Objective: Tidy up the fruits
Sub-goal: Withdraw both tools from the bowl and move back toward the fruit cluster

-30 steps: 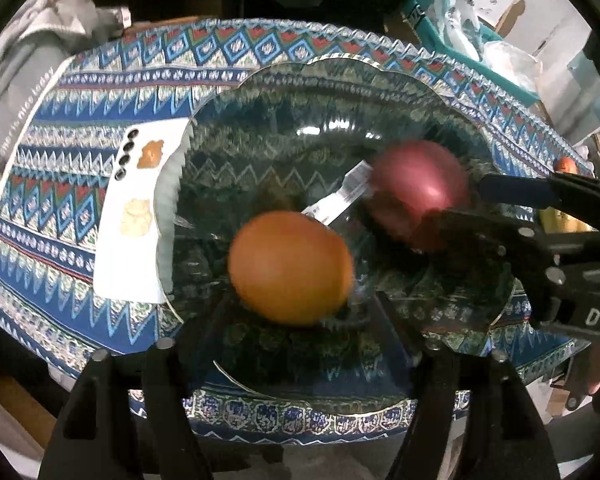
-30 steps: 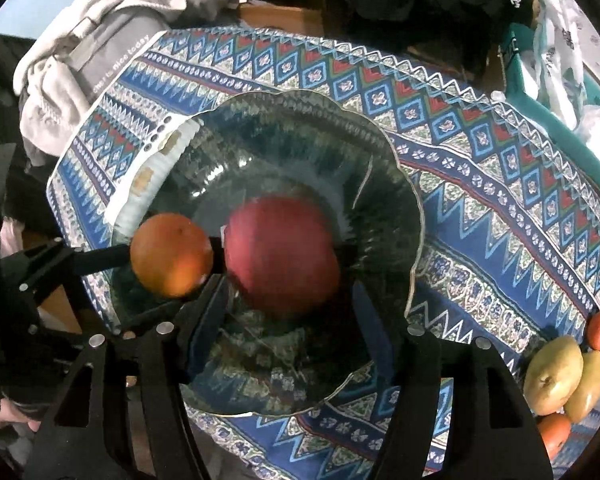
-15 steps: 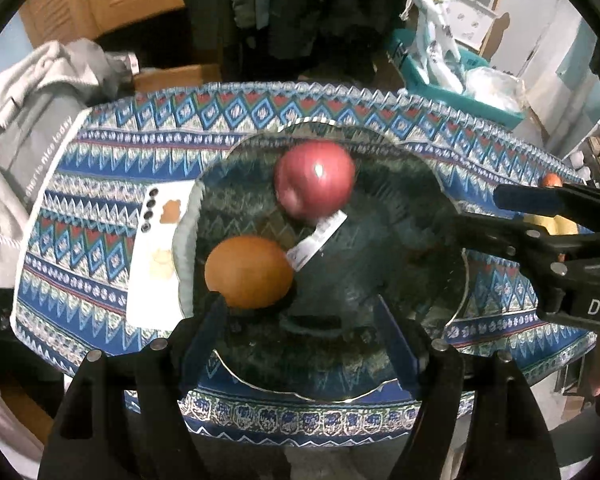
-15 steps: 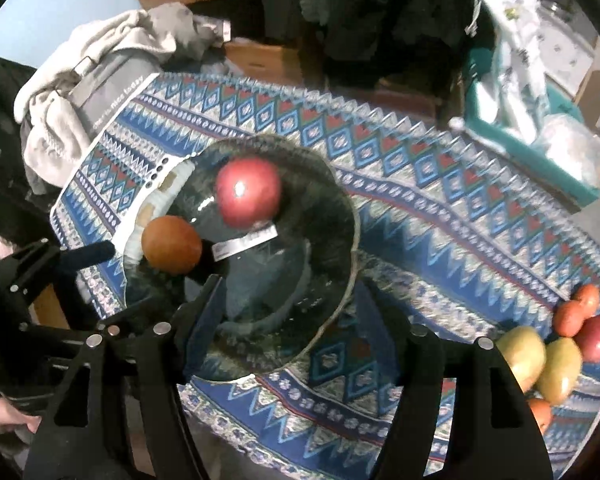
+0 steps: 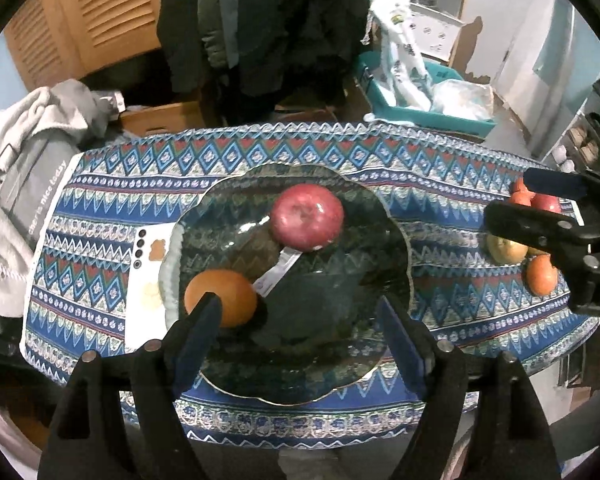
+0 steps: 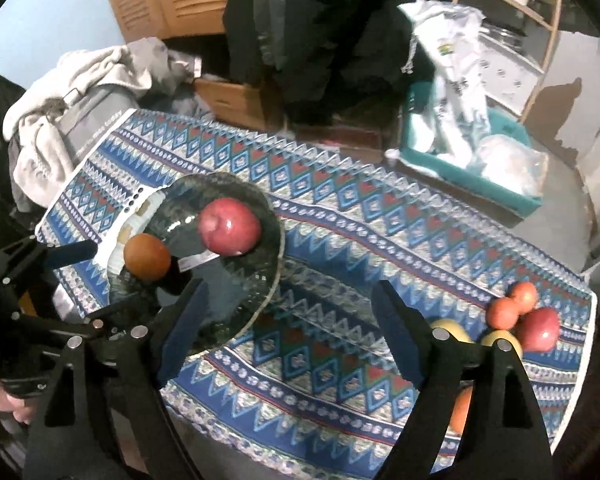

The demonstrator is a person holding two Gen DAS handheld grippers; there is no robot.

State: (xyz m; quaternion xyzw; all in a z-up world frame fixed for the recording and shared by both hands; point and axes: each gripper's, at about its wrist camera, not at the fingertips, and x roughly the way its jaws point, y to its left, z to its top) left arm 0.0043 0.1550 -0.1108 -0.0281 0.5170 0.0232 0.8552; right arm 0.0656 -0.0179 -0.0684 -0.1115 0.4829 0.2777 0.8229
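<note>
You have a red apple (image 5: 307, 216) toward the far side of the dark glass plate (image 5: 396, 240) and an orange (image 5: 224, 296) by its left rim, apart. Your remaining fruits (image 6: 520, 316) cluster touching near the tablecloth's (image 6: 340, 352) right edge.

Dim indoor light, strong fisheye bending, dark vignetted corners, slight blur.

You have a red apple (image 5: 307, 217) and an orange (image 5: 222, 297) in a dark green patterned glass bowl (image 5: 392, 248), on a blue, red and white zigzag tablecloth (image 5: 452, 216).
</note>
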